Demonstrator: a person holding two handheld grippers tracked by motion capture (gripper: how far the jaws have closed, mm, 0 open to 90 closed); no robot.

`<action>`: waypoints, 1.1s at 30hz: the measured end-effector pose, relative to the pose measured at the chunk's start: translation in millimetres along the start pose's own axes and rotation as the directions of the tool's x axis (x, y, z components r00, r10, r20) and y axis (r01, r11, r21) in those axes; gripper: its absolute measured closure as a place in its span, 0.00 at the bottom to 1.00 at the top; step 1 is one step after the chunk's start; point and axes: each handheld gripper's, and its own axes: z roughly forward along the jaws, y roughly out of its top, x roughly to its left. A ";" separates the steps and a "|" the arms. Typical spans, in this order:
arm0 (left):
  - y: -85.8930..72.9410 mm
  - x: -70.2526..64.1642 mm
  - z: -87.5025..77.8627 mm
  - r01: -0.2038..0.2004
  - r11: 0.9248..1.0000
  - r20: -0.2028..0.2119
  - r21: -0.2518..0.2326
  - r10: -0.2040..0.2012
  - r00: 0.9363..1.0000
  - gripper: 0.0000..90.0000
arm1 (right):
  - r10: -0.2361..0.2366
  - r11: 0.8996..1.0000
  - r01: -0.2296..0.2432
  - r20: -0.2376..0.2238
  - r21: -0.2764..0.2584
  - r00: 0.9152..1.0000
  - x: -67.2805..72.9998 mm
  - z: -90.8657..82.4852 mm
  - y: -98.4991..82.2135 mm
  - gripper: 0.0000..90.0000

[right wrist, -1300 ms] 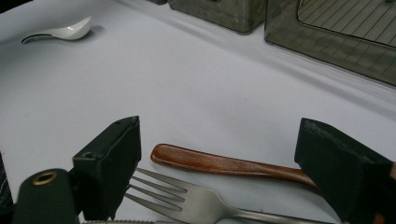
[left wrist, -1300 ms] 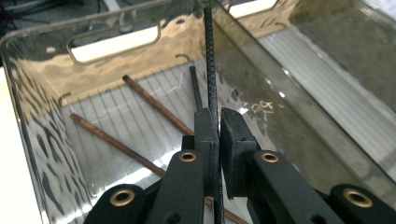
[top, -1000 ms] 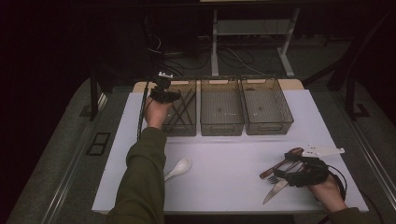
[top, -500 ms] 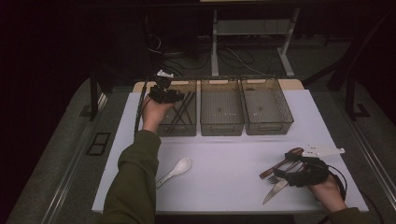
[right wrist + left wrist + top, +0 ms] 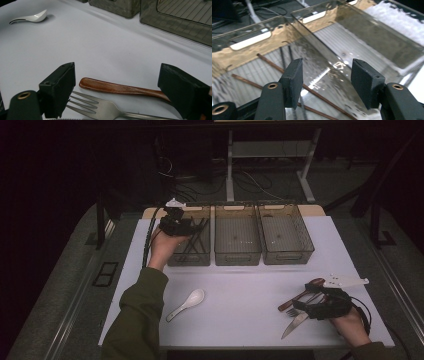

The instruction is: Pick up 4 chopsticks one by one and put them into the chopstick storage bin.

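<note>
High view: left gripper (image 5: 186,226) hovers over the leftmost of 3 clear bins, the left bin (image 5: 192,240), at the far side of the white bench (image 5: 240,315). Its own view gives what the high one can't: thin reddish-brown chopsticks (image 5: 312,91) lying slantwise on the ribbed bin floor, plus darker sticks beside them, and a wavy, glossy plastic wall w/ slot handles. Left gripper (image 5: 325,82) jaws have just been opening; now abt half apart, released, nothing between the pads, chopsticks below and clear of them.

Mid-bench, near the front: a white ceramic soup spoon (image 5: 186,303), smooth, rounded bowl, lying alone. Middle bin (image 5: 237,235) & right bin (image 5: 285,232) are the same smoky see-through plastic w/ grid floors; can't tell any contents beyond small specks.

Right side: right gripper (image 5: 320,302) rests low at the front right corner over a cluster of cutlery. High view shows a wooden spoon (image 5: 300,295) and a steel knife (image 5: 295,324) pointing toward the front edge. Right gripper view adds detail: a metal fork (image 5: 100,107), matte tines, lies between the jaws, and the polished wood handle just beyond it. Right gripper (image 5: 117,92) stands wide, released, pads not pressing on either piece. The white spoon also shows far off at that view's top left.
</note>
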 end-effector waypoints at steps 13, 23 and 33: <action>-11.0 -39.0 -15.8 -0.044 0.999 0.089 -0.007 0.045 0.995 0.39 | 0.001 1.000 -0.001 0.001 0.000 1.000 0.8 -0.4 0.3 0.16; -27.2 -62.5 -29.0 -0.057 0.998 0.129 -0.038 0.061 0.990 0.37 | 0.005 1.000 -0.005 0.004 0.000 1.000 0.7 -1.6 -1.0 0.16; -46.6 -79.9 -33.2 -0.080 0.996 0.160 -0.040 0.085 0.983 0.36 | 0.013 1.000 -0.013 0.002 0.003 1.000 1.3 -2.1 -1.3 0.16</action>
